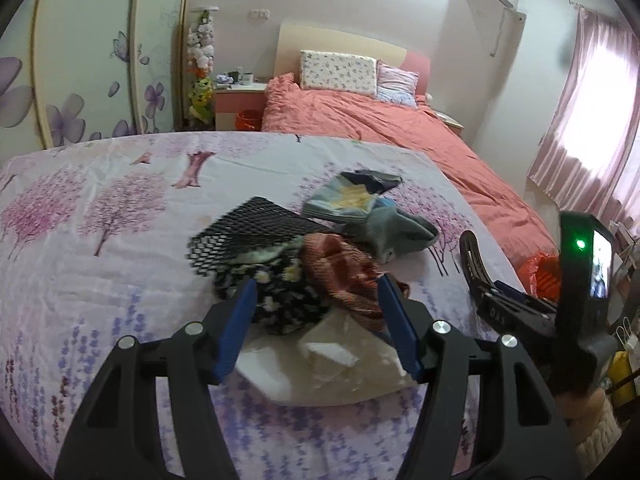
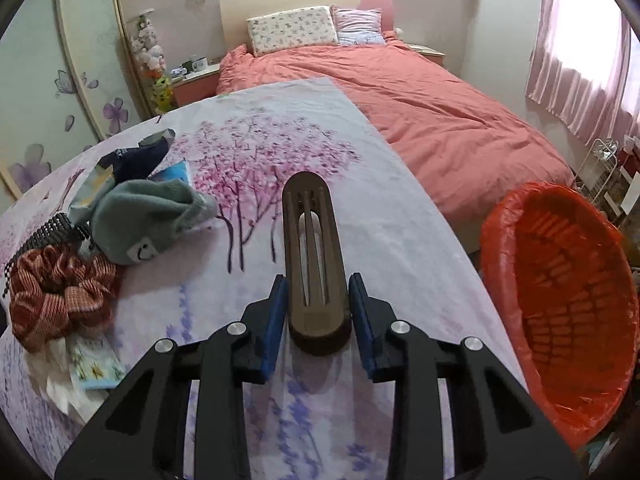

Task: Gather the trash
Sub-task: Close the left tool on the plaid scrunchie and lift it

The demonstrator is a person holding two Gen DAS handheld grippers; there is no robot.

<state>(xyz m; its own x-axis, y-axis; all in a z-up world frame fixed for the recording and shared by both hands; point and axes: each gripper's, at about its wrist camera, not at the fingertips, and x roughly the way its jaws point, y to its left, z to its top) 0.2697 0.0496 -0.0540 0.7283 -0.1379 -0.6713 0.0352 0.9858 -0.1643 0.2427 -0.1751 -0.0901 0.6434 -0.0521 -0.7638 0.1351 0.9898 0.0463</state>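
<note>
orange-lined bin (image 2: 560, 300) looks empty, so collecting has barely begun. beside the bin on the floral cloth (image 2: 280, 152), the right gripper (image 2: 318, 320) flanks a brown slotted clip (image 2: 314, 264), pads close but seemingly not pressing. farther from the bin, the left gripper (image 1: 318, 320) stands apart over the pile: scrunchie (image 1: 340, 276), crumpled plastic wrapper (image 1: 340, 364), black mesh (image 1: 248, 232).

One scrunchie (image 2: 60, 292), one hair clip (image 2: 316, 264), one bin (image 2: 560, 296), two pillows (image 2: 292, 30).

A brown slotted hair clip (image 2: 315, 264) lies beside an orange-lined bin (image 2: 560, 300).
</note>
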